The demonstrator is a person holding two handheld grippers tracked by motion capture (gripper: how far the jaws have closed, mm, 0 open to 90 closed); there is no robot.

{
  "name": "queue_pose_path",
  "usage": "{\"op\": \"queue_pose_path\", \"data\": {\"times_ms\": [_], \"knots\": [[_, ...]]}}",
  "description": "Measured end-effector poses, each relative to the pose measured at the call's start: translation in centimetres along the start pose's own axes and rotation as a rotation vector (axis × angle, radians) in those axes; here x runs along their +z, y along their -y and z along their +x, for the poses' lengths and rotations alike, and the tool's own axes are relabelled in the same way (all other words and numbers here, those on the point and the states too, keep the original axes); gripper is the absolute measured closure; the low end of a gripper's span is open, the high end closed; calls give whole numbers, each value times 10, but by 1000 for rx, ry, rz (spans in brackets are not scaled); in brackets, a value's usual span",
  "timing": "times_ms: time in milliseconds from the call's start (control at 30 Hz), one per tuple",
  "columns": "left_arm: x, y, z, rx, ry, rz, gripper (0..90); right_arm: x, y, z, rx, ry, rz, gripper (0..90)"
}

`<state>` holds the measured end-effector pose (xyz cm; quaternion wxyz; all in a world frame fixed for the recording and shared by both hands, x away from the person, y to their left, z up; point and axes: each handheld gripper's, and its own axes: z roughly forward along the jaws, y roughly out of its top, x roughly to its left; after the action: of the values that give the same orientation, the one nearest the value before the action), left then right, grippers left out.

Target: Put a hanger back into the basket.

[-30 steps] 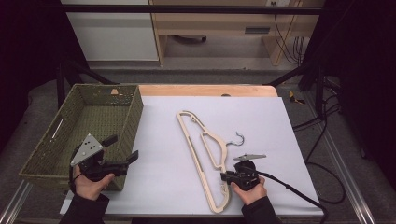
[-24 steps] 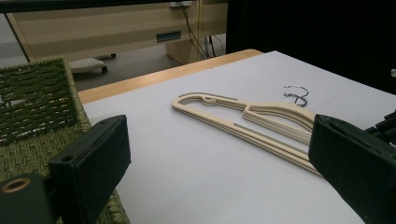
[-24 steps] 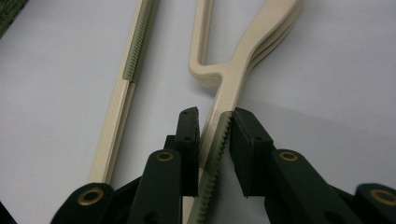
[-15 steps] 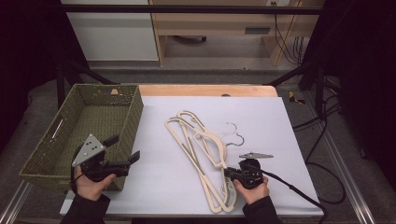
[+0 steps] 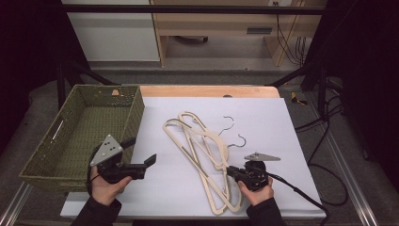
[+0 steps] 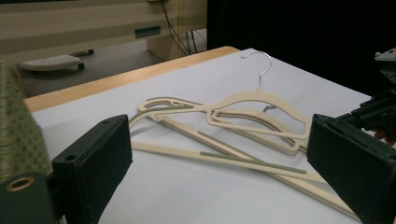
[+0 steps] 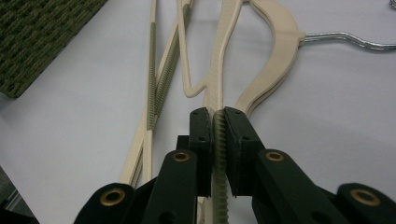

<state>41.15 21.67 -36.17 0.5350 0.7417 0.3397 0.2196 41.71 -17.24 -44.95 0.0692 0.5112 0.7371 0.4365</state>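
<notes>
- Cream plastic on white: two hangers [image 5: 202, 146] lying across the middle of the surface [image 5: 277, 127], long bars running toward the front edge, metal hooks [image 5: 229, 120] pointing toward the right edge.
- Right gripper [image 5: 234, 173], near the front edge: has just been closing and now pinches the ribbed bar of one hanger between its pads, clearly seen in the right gripper view [image 7: 218, 116].
- Changed within the last second: then stacked almost as one outline, now fanned apart, with the far ends swung toward the left edge and the woven basket [image 5: 136, 113].
- Likely meaning: top hanger dragged off its twin by the grip, so the pair is separating and a single one can be taken.
- Left gripper [image 5: 141, 149], held above the front-left part of the surface beside the basket: jaws wide apart, nothing between them, aimed at the hangers in the left gripper view [image 6: 243, 116].
- Probably next: lift or slide the gripped hanger clear, perhaps with the free gripper steadying the other one.
- Risk: hooks or bars catching, so both hangers coming along together.
</notes>
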Motion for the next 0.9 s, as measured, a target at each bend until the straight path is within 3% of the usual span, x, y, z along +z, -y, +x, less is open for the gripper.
{"op": "queue_pose_path", "data": {"times_ms": [67,100,200,300,633,833,900], "knots": [[6,-2,-2,7,8,10,70,-1,0,0,-6,2,-5,826],[19,-6,-7,24,22,28,70,-1,-1,-1,-30,-6,-17,827],[33,-10,-10,14,40,38,75,-2,0,0,-37,-10,-23,828],[60,-17,-16,3,79,59,82,-3,0,1,-35,-15,-30,830],[104,-31,-26,1,126,76,124,-5,1,1,-74,-37,-55,835],[135,-36,-34,29,138,135,162,-7,1,3,-79,-48,-68,839],[143,-36,-37,27,146,135,195,-8,2,5,-86,-57,-77,840]]}}
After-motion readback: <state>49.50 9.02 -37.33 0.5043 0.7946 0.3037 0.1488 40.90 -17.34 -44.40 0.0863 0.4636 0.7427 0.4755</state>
